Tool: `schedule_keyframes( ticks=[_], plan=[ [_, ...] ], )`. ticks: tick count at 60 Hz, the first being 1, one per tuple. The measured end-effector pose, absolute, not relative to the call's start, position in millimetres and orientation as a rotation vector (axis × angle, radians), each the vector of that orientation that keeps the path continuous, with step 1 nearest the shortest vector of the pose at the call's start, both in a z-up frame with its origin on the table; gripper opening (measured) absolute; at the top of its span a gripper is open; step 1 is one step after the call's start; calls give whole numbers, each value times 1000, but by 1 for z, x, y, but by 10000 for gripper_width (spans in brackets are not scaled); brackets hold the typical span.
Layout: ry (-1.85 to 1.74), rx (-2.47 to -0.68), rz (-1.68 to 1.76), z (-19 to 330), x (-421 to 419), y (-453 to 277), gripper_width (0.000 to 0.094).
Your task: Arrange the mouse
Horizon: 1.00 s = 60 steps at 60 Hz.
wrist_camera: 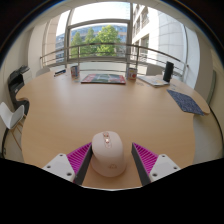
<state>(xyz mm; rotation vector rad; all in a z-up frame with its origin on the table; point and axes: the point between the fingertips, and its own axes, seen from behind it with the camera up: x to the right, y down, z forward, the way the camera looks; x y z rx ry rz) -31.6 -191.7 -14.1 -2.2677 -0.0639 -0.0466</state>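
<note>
A pale pink computer mouse [108,153] sits on the wooden table [100,105], between my gripper's two fingers. The gripper [112,160] is open. The magenta pads [78,157] flank the mouse, with a small gap showing at either side. The mouse points away from me, its scroll wheel toward the far side of the table.
A mouse mat [102,77] lies at the table's far middle. A blue mat [186,101] lies at the right, with a laptop [155,80] and a dark speaker [168,71] beyond it. A small carton [131,73] stands near the far edge. Chairs [12,112] stand at the left.
</note>
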Motion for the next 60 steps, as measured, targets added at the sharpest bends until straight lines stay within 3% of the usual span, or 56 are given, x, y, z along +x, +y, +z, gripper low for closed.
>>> schedule_keyframes(
  ticks=[6, 9, 22, 28, 35, 42, 50, 55, 60],
  plan=[
    [-12, -2270, -2, -17, -41, -184, 667],
    [-33, -2262, 0, -16, -42, -181, 545],
    [-68, -2256, -14, -14, -44, -177, 414],
    [-92, -2246, 15, 0, -49, -171, 409],
    [-102, -2143, 96, 67, -56, -147, 408],
    [-109, -1973, 187, 173, -45, -104, 407],
    [-103, -1798, 231, 271, 25, -40, 408],
    [-73, -1748, 219, 302, 102, 12, 406],
    [-37, -1762, 155, 295, 189, 55, 406]
  ],
)
